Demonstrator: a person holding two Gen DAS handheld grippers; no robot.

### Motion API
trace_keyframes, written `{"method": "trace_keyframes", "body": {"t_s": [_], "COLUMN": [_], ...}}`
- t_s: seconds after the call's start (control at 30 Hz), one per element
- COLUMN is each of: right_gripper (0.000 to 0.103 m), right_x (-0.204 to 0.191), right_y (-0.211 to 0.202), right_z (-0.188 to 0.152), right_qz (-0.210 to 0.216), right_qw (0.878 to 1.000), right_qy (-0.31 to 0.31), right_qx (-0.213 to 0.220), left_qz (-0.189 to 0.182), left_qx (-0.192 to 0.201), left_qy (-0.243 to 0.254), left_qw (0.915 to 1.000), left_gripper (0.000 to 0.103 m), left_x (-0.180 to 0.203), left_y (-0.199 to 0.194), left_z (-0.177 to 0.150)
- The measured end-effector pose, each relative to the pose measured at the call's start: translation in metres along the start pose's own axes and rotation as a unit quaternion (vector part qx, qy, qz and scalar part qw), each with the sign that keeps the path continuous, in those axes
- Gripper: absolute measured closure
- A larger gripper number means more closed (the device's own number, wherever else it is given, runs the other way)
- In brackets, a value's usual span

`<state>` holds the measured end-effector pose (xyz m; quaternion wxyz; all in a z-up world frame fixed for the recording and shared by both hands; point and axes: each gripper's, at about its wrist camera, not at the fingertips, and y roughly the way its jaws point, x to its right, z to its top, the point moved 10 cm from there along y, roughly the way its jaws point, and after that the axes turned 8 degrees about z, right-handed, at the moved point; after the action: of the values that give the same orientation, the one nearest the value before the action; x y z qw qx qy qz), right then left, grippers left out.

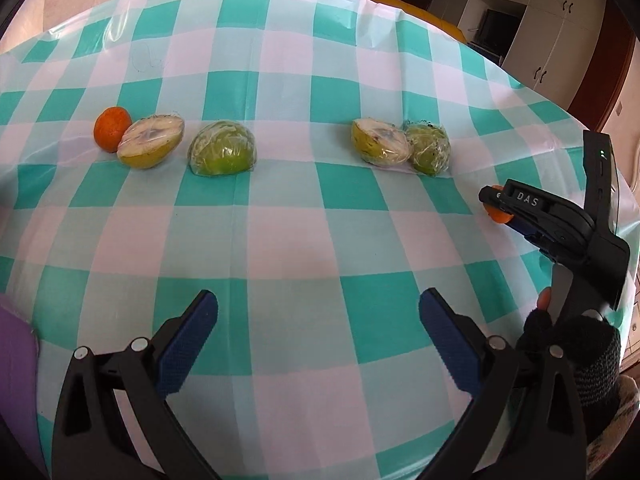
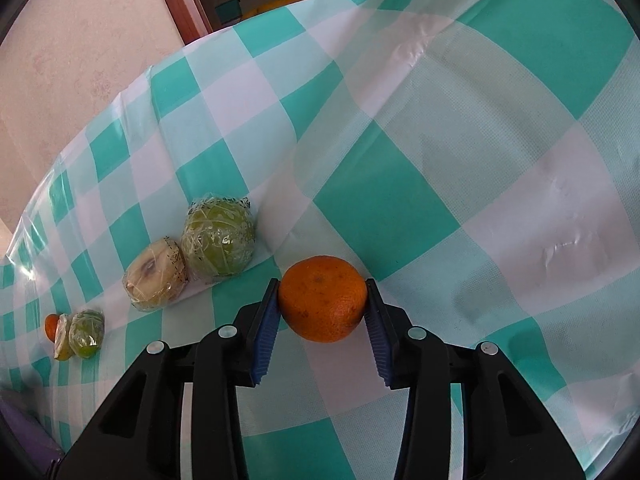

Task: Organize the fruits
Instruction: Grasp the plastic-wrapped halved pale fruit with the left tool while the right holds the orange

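Right tool point(image 2: 323, 306): clamped on an orange point(image 2: 323, 298), one blue pad against each side of the fruit. The orange is held just over the desk point(image 2: 500, 184), near the right end of the fruit row. In the left wrist view the same tool point(image 1: 496, 206) appears at the right edge, with only a sliver of the orange showing between its fingers.

Left tool point(image 1: 318, 340): fingers apart, nothing between them, positioned over the checked cloth at the near side of the desk, well apart from the fruit.

Fruit on desk, left group: a second orange point(image 1: 112, 128), touching a cut pear half point(image 1: 151, 141) in film, with a wrapped green half point(image 1: 222, 148) near it.

Right group: a wrapped pear half point(image 1: 379, 141) touching a wrapped green fruit point(image 1: 429, 150). In the right wrist view this pair lies just beside the held orange, to its left.

A gloved hand point(image 1: 572, 344) grips the right tool's handle.
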<state>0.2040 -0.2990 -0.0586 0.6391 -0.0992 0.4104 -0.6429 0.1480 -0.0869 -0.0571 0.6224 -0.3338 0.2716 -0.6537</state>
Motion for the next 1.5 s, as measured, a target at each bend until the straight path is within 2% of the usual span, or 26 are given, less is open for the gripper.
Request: {"method": "trace_keyframes", "body": {"t_s": [0.13, 0.27, 0.43, 0.63, 0.7, 0.73, 0.77, 0.8, 0.93, 1.07, 1.27, 1.5], "right_gripper": [0.062, 0.062, 0.062, 0.062, 0.062, 0.062, 0.062, 0.062, 0.062, 0.062, 0.062, 0.062], "right_x": [0.002, 0.000, 0.002, -0.001, -0.002, -0.002, -0.002, -0.002, -0.002, -0.002, -0.003, -0.002], "right_y": [-0.007, -0.005, -0.005, -0.003, -0.003, -0.003, -0.003, -0.002, -0.003, -0.003, -0.002, -0.001], "right_z": [-0.003, -0.004, -0.002, -0.002, -0.003, -0.002, -0.002, -0.002, -0.003, -0.003, -0.003, -0.004], "right_qz": [0.011, 0.019, 0.018, 0.019, 0.020, 0.020, 0.020, 0.021, 0.022, 0.022, 0.025, 0.030], "right_qw": [1.000, 1.000, 1.000, 1.000, 1.000, 1.000, 1.000, 1.000, 1.000, 1.000, 1.000, 0.999], "right_qy": [0.009, 0.008, 0.004, 0.002, 0.001, 0.002, 0.002, 0.002, 0.003, 0.004, 0.001, 0.003], "right_qx": [0.016, 0.013, 0.005, 0.004, 0.003, 0.002, 0.002, 0.001, 0.001, 0.001, -0.003, -0.010], "left_qz": [0.020, 0.043, 0.051, 0.066, 0.070, 0.066, 0.057, 0.054, 0.080, 0.077, 0.064, 0.067], "left_qx": [0.011, 0.026, 0.012, 0.004, 0.007, 0.007, 0.006, 0.005, 0.019, 0.021, 0.039, 0.043], "left_qy": [0.049, 0.097, 0.114, 0.199, 0.212, 0.213, 0.212, 0.210, 0.207, 0.165, 0.122, 0.087], "left_qw": [0.9986, 0.9941, 0.9921, 0.9778, 0.9748, 0.9748, 0.9756, 0.9761, 0.9748, 0.9831, 0.9896, 0.9931], "left_gripper": [0.002, 0.002, 0.003, 0.012, 0.017, 0.024, 0.041, 0.041, 0.041, 0.041, 0.041, 0.041], "left_x": [0.027, 0.042, 0.048, 0.076, 0.082, 0.084, 0.086, 0.087, 0.082, 0.066, 0.048, 0.022], "left_y": [0.033, 0.055, 0.084, 0.107, 0.112, 0.113, 0.114, 0.113, 0.102, 0.080, 0.037, -0.007], "left_z": [0.035, 0.066, 0.093, 0.103, 0.107, 0.109, 0.110, 0.111, 0.101, 0.086, 0.056, 0.011]}}
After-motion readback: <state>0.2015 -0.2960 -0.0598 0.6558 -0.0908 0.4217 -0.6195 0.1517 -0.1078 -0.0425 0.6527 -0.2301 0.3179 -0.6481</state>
